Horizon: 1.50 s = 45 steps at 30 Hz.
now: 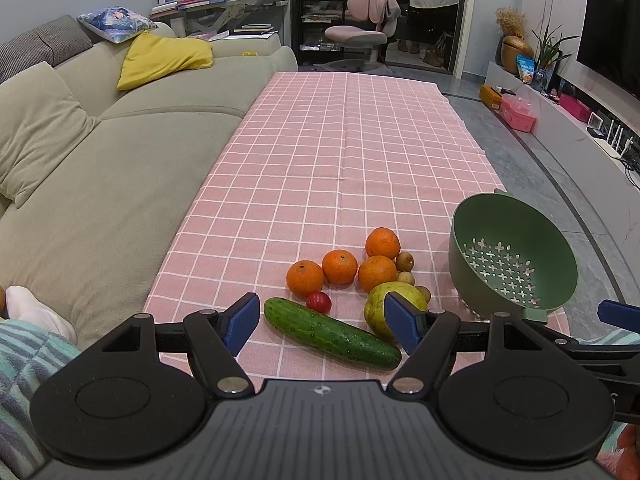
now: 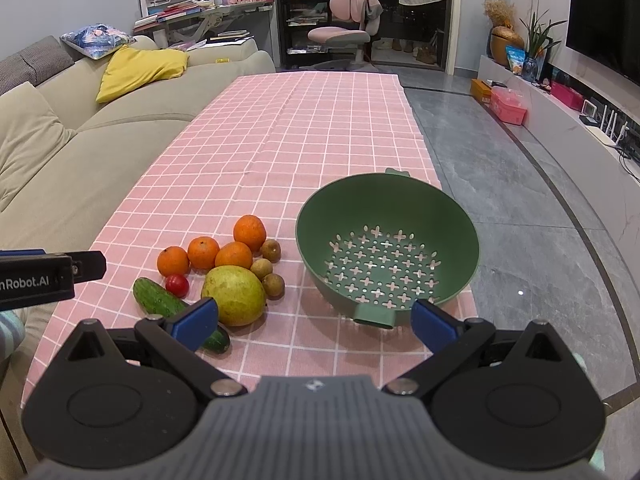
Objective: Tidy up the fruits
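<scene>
The left gripper [image 1: 324, 326] hangs low over the near end of the pink checked tablecloth [image 1: 320, 152], its blue pads spread wide and holding nothing; the right gripper [image 2: 314, 322] sits level beside it at about 3 o'clock, equally spread and empty, its fingers bracketing the near handle tab of the green colander [image 2: 387, 240]. Nearest the left gripper, lying flat between its pads, is the cucumber [image 1: 331, 334], running from 10 o'clock to 4 o'clock; it is judged firm, of moderate weight and possibly slick-skinned, best taken across its middle. Just beyond it sits a small red tomato [image 1: 319, 302], judged soft-skinned and prone to roll, calling for light pressure. At 2 o'clock of the cucumber rests a large yellow-green fruit [image 1: 394, 310], apparently a guava or pear, partly hidden behind the left gripper's right-hand pad; it is judged the heaviest item and wants a grip at its widest girth. Behind these, four oranges [image 1: 339, 266] cluster in contact, judged firm and easy to clamp. Several small brown round fruits [image 2: 273, 284], possibly longans, lie at the cluster's 3 o'clock edge, judged light and apt to slip from the pads. The colander stands empty, well apart from the pile at 3 o'clock, and appears the intended receptacle.
</scene>
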Each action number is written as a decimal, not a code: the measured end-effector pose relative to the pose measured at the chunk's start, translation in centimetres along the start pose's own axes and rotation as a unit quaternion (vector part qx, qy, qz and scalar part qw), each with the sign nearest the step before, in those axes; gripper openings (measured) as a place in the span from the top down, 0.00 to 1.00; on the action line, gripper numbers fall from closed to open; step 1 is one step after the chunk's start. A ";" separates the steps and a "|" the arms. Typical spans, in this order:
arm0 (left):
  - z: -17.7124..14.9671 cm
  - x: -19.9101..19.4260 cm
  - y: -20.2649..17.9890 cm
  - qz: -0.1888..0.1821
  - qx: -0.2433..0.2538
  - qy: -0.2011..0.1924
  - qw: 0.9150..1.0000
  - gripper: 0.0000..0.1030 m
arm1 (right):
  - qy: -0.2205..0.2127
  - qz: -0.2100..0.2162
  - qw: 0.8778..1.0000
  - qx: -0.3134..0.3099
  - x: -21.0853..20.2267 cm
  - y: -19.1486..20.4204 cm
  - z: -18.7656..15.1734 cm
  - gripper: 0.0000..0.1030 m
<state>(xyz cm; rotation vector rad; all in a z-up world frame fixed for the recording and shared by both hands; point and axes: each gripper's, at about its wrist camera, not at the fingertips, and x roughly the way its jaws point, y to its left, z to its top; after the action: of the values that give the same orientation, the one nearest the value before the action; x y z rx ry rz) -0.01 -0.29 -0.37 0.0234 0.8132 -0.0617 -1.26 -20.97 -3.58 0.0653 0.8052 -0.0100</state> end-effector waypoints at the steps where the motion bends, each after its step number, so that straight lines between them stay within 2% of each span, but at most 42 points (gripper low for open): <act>1: 0.0 0.0 0.0 0.000 0.000 0.000 1.000 0.19 | 0.000 0.000 1.000 0.000 0.0 0.0 0.0 0.04; 23: -0.3 0.7 0.1 -0.002 -0.001 0.012 1.000 0.19 | 0.017 0.005 1.000 0.004 0.6 -0.1 0.2 0.04; 28: -0.1 1.4 0.4 -0.009 -0.003 0.024 1.000 0.24 | 0.018 0.025 1.000 0.001 1.3 0.1 0.3 0.05; 32: -0.4 2.5 0.9 -0.026 -0.017 0.048 0.998 0.36 | 0.022 0.047 0.999 -0.010 2.3 0.5 0.4 0.19; 34: -0.6 3.3 1.4 -0.037 -0.037 0.063 0.997 0.38 | 0.030 0.065 0.997 -0.011 3.1 0.7 0.4 0.25; 38: -0.9 4.9 2.5 -0.038 -0.071 0.088 0.993 0.38 | 0.042 0.105 0.994 -0.010 4.9 1.0 0.3 0.43; 42: -0.9 6.8 3.5 -0.040 -0.115 0.111 0.986 0.40 | 0.044 0.130 0.990 -0.029 6.7 1.7 0.3 0.46; 45: -0.9 8.5 4.1 -0.064 -0.157 0.131 0.977 0.40 | 0.032 0.136 0.988 -0.071 7.9 2.9 0.4 0.47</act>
<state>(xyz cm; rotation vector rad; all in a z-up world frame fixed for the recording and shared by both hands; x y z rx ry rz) 5.45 3.46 -7.20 -0.3262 1.0801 -0.0521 4.63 -17.96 -8.79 0.0405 0.8540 0.3089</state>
